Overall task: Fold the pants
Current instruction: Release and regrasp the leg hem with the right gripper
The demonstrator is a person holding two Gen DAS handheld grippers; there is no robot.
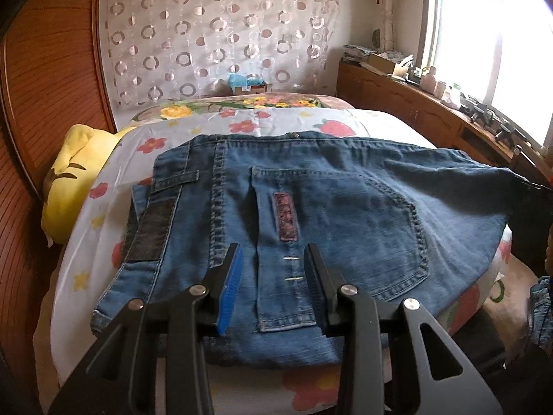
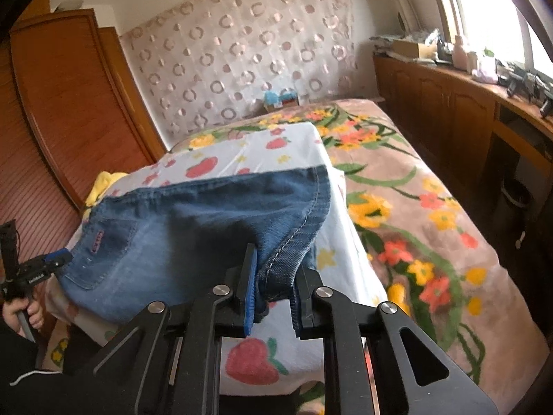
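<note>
Blue denim, the pants point(image 1: 311, 200), spread back-side up over a white sheet point(image 1: 103, 249) printed with strawberries and flowers; waistband along the far edge, one back pocket point(image 1: 390, 228) stitched at centre-right, a dark patch point(image 1: 152, 228) near the left edge; near hem hanging just past the sheet's front edge in the left wrist view. Left gripper point(image 1: 273, 276) poised low over that near edge, jaws parted with a narrow strip of denim lying between them, the blue pad point(image 1: 230, 294) and the black finger not seen pressing it; holding nothing. Right gripper point(image 2: 276, 287) clamped on the pants at a stitched seam edge, cloth bunched between the blue pad and the black finger and pulled up off the sheet, a fold of denim drooping toward the jaws. Left gripper also visible at the far left of the right wrist view, by the pants' other end, gripped by a hand point(image 2: 20, 314). Beyond the sheet's right edge, a broad open stretch of floral blanket point(image 2: 414, 207); past the sheet's far edge, more bare sheet and blanket up to the circle-patterned curtain point(image 1: 214, 41). Yellow cushion point(image 1: 72, 186) wedged at the sheet's left edge against the wooden wardrobe point(image 1: 41, 86); wooden counter point(image 1: 432, 117) with clutter under the window along the right.
</note>
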